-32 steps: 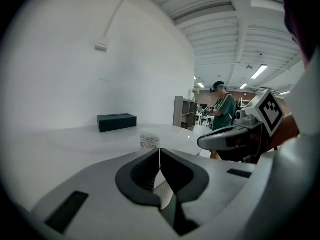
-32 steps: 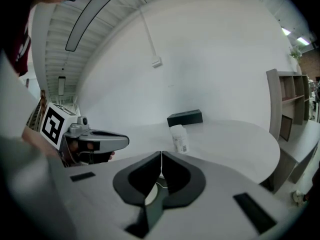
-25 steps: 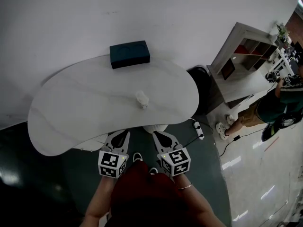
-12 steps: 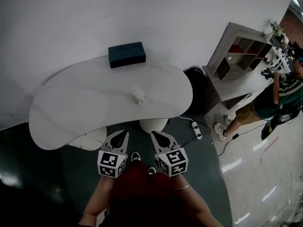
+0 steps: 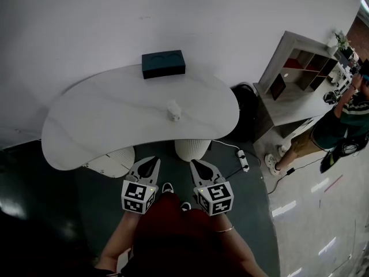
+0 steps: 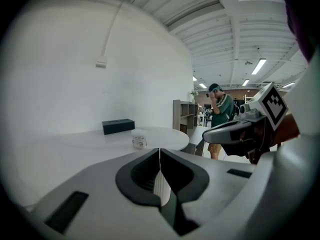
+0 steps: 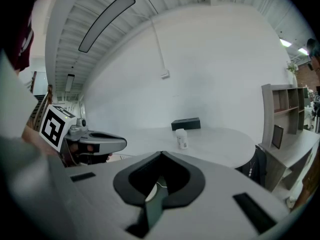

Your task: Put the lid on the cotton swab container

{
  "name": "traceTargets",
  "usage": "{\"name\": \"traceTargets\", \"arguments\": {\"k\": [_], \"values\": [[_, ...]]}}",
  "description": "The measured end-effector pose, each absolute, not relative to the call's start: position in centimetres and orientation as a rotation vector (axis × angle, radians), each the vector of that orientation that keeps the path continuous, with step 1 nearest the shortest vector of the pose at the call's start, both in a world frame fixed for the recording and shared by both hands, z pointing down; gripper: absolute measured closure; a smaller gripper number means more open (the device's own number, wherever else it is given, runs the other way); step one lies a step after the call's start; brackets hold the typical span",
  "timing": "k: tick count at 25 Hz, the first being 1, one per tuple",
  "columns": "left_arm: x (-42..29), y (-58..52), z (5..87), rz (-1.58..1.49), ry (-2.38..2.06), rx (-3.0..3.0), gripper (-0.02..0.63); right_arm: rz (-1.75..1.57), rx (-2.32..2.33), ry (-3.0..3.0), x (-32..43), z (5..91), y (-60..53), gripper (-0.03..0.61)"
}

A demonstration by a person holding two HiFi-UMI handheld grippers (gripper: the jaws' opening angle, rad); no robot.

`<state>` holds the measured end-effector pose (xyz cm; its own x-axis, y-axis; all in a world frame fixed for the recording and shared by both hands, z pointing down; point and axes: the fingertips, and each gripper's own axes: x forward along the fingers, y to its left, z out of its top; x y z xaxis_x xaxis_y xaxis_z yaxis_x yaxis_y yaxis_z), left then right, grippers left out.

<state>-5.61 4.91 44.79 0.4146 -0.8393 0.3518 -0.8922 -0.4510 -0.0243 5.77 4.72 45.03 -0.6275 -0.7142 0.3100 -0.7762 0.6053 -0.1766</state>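
The cotton swab container (image 5: 173, 109), small, white and labelled, stands upright near the middle of the white kidney-shaped table (image 5: 104, 120). It also shows in the left gripper view as the container (image 6: 139, 139) and in the right gripper view as the container (image 7: 182, 138), where a white lid seems to sit on top. My left gripper (image 5: 151, 161) and right gripper (image 5: 197, 164) hang side by side just short of the table's near edge, well away from the container. Both are shut with nothing between them: left gripper (image 6: 159, 150), right gripper (image 7: 161, 154).
A dark rectangular box (image 5: 164, 63) lies at the table's far edge by the white wall. A grey shelf unit (image 5: 300, 68) and a standing person (image 5: 334, 126) are to the right. A power strip (image 5: 242, 157) lies on the floor by the table's white pedestal (image 5: 192, 149).
Both grippers have drawn back a little from the table's near edge, so a gap of dark floor shows in front of them. Container and box have not moved on the table.
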Motion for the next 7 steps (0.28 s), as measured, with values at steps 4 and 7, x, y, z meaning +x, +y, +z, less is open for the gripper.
{"name": "traceTargets", "arguments": {"k": [4,7], "values": [[-5.47,5.57,44.62,0.479,-1.55,2.492,0.588,0.44,1.237,-2.625,6.09,44.96,5.21,0.563],[-5.22,5.88,44.33,0.481,-1.556,2.496,0.588,0.436,1.247,-2.632,6.39,44.47,5.47,0.563]]}}
